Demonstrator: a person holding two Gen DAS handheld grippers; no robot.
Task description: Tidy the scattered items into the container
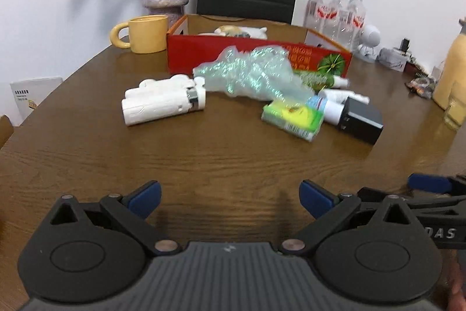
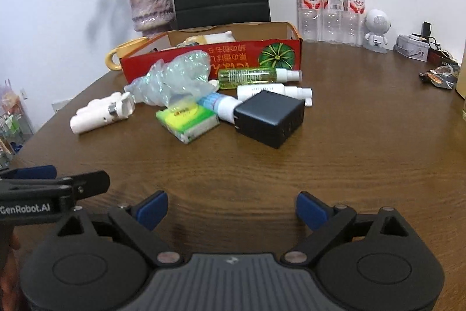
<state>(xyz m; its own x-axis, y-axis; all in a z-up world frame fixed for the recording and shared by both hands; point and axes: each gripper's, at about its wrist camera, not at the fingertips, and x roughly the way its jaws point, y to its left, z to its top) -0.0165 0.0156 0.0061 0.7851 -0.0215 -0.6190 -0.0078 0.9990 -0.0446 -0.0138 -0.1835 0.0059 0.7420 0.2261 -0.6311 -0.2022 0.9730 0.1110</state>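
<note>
Grippers: our left gripper (image 1: 230,198) and right gripper (image 2: 232,209) gape, holding nothing, low over the table (image 2: 349,150) | clutter: black charger (image 2: 269,118), green packet (image 2: 188,118), bubble wrap (image 2: 171,80) at 12 o'clock | container: red box (image 2: 212,56) just beyond them.

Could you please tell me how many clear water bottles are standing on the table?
3: left bottle, middle bottle, right bottle, side by side against the back wall; none seems hidden.

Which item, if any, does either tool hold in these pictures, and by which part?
Nothing is held. The left tool and the right tool are both open over bare table, short of the scattered items.
</note>
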